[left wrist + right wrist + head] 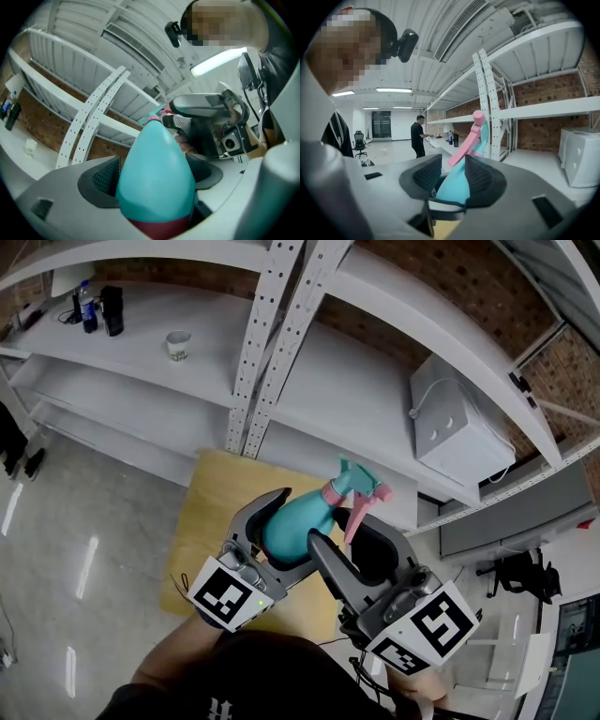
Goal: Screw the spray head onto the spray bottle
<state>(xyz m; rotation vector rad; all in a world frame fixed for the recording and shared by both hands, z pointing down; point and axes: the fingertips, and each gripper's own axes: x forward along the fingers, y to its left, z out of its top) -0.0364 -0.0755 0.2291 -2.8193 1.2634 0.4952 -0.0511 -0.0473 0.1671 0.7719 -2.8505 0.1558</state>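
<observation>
A teal spray bottle (289, 529) is held up over the wooden table, lying between the jaws of my left gripper (295, 521), which is shut on its body (157, 173). The spray head (354, 482), teal with a pink trigger and collar, sits on the bottle's neck. My right gripper (347, 529) comes in from the lower right and is closed around the spray head. In the right gripper view the pink trigger (464, 145) and the teal part fill the gap between the pads (480, 176). The bottle's neck is hidden in the left gripper view.
A small wooden table (211, 512) stands below. Behind it is white shelving with a perforated upright (267, 343), a mug (177, 345), drink bottles (87, 307) and a white box (459, 432). A person (418, 136) stands far off by a shelf.
</observation>
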